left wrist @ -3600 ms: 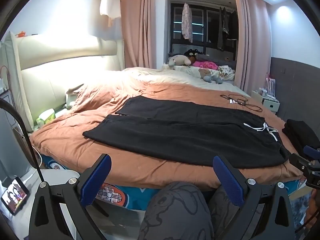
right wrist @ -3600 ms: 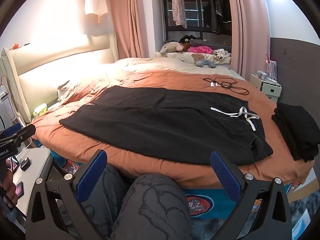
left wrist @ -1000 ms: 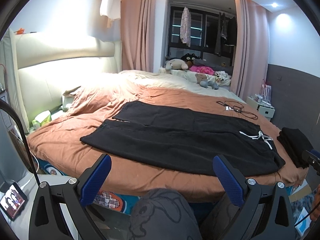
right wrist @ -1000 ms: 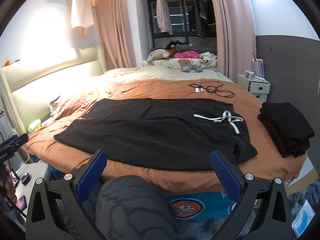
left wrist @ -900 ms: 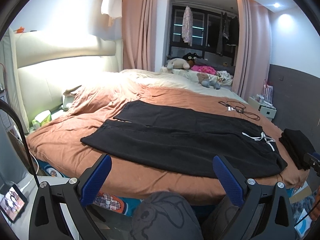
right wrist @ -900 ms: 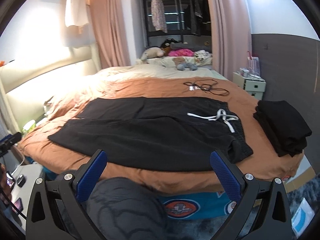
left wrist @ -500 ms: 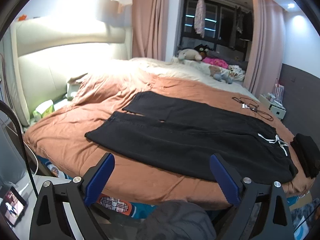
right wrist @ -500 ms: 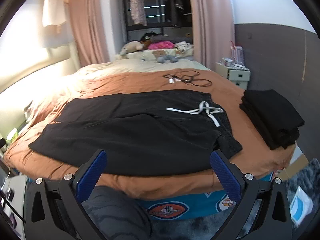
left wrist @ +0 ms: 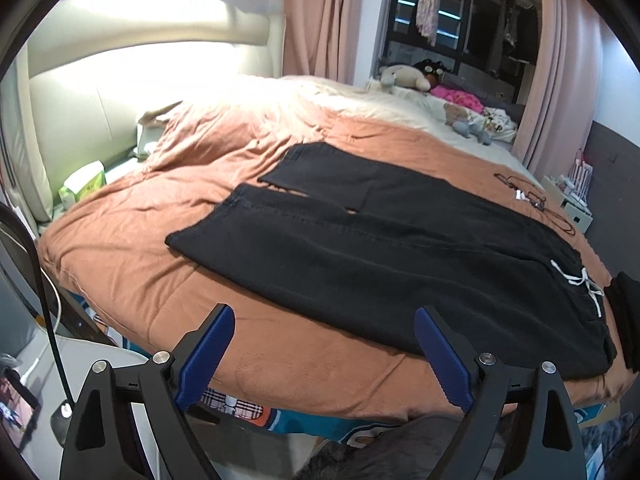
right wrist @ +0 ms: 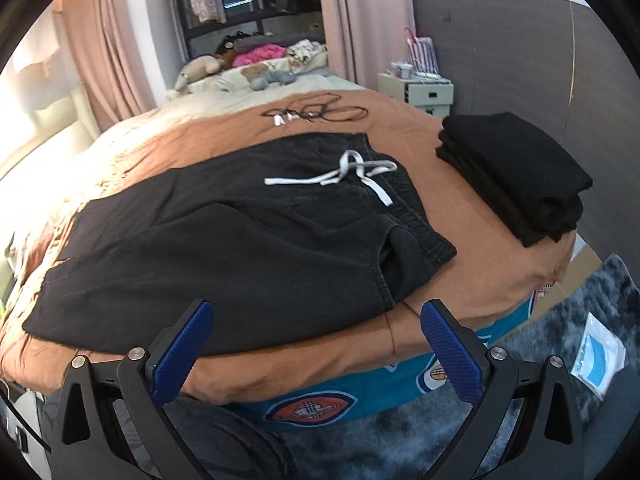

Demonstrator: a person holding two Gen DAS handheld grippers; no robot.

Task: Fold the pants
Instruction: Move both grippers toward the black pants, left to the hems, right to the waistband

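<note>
Behind the stack [right wrist: 516, 176], pants [left wrist: 380, 256] run cut off.

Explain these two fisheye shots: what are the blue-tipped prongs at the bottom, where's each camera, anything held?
No robot here: a person carries a two-finger tool in each hand, each with a camera looking along its fingers. One view shows the left tool, jaws closing with nothing between them; the other the right tool, open and empty. On the bed lie black pants spread flat, with a white drawstring. Beside the waistband sits a stack of folded black clothes; a cable lies farther back.
</note>
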